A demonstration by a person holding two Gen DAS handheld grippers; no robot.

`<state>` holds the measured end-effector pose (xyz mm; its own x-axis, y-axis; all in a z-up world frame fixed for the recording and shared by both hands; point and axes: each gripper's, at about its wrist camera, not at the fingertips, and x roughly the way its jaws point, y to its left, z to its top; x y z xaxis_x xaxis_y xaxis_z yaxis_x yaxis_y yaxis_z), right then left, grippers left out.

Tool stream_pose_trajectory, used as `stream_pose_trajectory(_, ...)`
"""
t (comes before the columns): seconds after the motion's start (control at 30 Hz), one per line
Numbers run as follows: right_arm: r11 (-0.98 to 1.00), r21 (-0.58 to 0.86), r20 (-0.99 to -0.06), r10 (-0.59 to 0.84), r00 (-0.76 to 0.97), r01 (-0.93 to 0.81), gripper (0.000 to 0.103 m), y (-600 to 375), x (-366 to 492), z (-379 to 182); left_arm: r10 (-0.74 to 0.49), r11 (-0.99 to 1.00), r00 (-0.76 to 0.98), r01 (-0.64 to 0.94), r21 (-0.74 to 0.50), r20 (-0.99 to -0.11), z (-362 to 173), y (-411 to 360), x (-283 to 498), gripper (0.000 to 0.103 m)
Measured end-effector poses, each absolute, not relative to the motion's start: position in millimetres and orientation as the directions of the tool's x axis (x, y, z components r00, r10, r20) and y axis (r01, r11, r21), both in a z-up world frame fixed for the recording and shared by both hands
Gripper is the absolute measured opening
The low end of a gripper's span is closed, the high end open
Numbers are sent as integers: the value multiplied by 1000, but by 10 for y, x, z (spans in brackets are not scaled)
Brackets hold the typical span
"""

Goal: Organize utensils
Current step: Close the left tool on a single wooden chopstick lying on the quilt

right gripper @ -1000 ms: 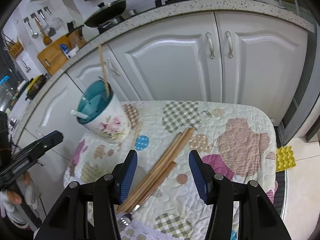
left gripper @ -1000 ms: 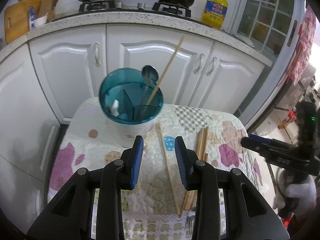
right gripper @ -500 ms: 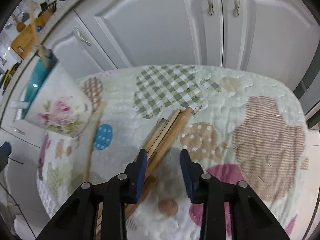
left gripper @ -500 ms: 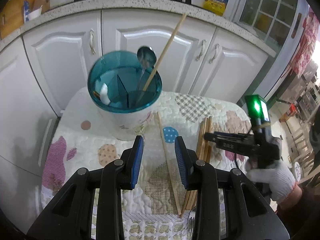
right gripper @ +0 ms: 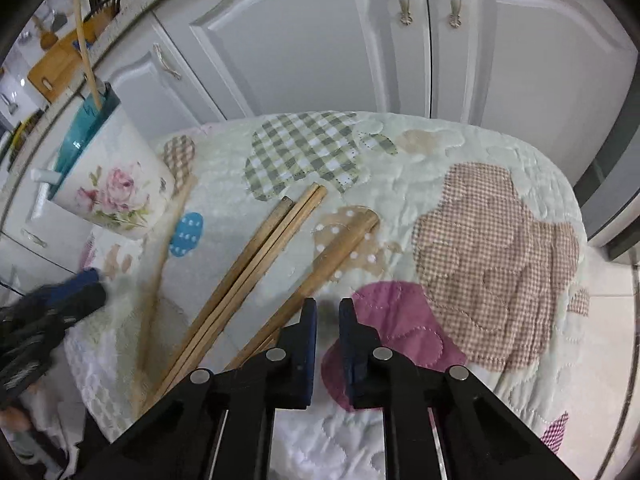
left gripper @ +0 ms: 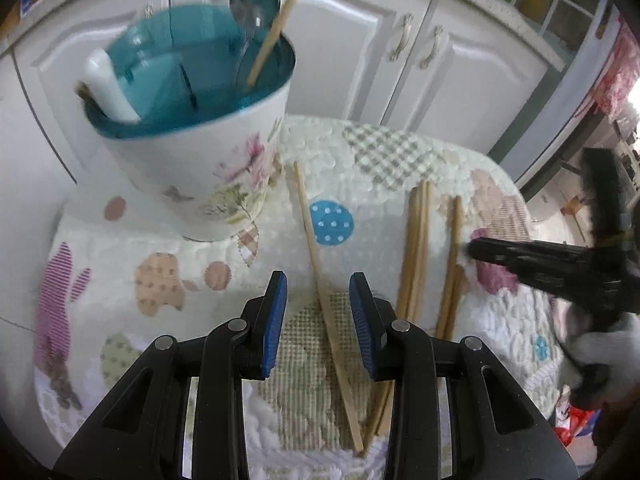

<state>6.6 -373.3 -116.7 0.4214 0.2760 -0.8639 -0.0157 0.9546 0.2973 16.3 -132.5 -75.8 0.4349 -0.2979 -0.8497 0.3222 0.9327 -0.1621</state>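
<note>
A floral white utensil holder (left gripper: pixel 192 168) with a teal divided insert stands at the table's back left; it holds a metal spoon (left gripper: pixel 254 4), a chopstick (left gripper: pixel 280 24) and a white handle (left gripper: pixel 110 88). Several wooden chopsticks lie on the quilted cloth: a single one (left gripper: pixel 320 276) and a bundle (left gripper: pixel 418 248), also in the right wrist view (right gripper: pixel 256 264). My left gripper (left gripper: pixel 318 292) is open, low over the single chopstick. My right gripper (right gripper: pixel 327 312) is nearly closed and empty, its left finger beside the rightmost chopstick (right gripper: pixel 336 256). The holder shows at the left of that view (right gripper: pixel 112 184).
The small table is covered by a patchwork quilted cloth (right gripper: pixel 500 240). White cabinet doors (right gripper: pixel 320 40) stand close behind it. The table's right edge drops to a tiled floor (right gripper: pixel 608 312). The other gripper shows at each view's side (left gripper: pixel 560 268).
Both grippers have come down close to the table. The right gripper's jaws have narrowed from wide open to a small gap beside the rightmost chopstick. The left gripper stays open.
</note>
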Motion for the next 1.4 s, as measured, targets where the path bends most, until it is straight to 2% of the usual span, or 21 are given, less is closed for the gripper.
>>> stream_pose_trajectory(0.07, 938, 347, -848, 302, 435, 24, 12, -3841, 82, -1157, -287, 937, 435, 312, -156, -854, -819, -1358, 223, 31)
stream_pose_trajectory(0.2, 913, 402, -825, 328, 460, 70, 27, -3934, 204, -1148, -250, 945, 457, 305, -114, -854, -899, -1460, 319, 31)
stream_pose_trajectory(0.3, 926, 365, -849, 288, 444, 97, 27, -3908, 355, -1208, -216, 953, 446, 288, -89, -868, -1022, -1506, 408, 31)
stream_pose_trajectory(0.43, 911, 391, -842, 297, 451, 129, 27, -3903, 500, -1252, -220, 954, 442, 282, -98, -870, -1128, -1525, 487, 31)
stream_pose_trajectory(0.5, 925, 360, -849, 273, 452, 118, 21, -3861, 541, -1246, -237, 949, 436, 296, -111, -868, -1126, -1524, 504, 11)
stream_pose_trajectory(0.57, 943, 320, -857, 248, 452, 89, 17, -3792, 556, -1236, -257, 943, 422, 307, -130, -869, -1125, -1489, 512, 6)
stream_pose_trajectory(0.67, 923, 376, -836, 304, 456, 74, 15, -3792, 564, -1240, -295, 932, 380, 317, -176, -877, -1093, -1399, 435, 4)
stream_pose_trajectory(0.97, 882, 471, -778, 407, 479, 15, 14, -3810, 313, -1034, -311, 920, 309, 335, -203, -899, -1078, -1169, 5, 5)
stream_pose_trajectory(1.03, 878, 477, -778, 408, 478, 27, 14, -3844, 275, -1045, -317, 923, 304, 319, -217, -899, -1083, -1173, 51, 7)
stream_pose_trajectory(1.1, 876, 481, -779, 408, 477, 37, 14, -3861, 248, -1051, -314, 925, 310, 312, -216, -898, -1072, -1185, 110, 22)
stream_pose_trajectory(1.17, 874, 484, -777, 410, 478, 38, 14, -3910, 218, -1031, -297, 928, 330, 320, -190, -896, -1065, -1259, 185, 28)
stream_pose_trajectory(1.4, 875, 484, -764, 416, 493, 12, 13, -3937, 124, -871, -216, 935, 373, 344, -82, -902, -1108, -1485, 439, 29)
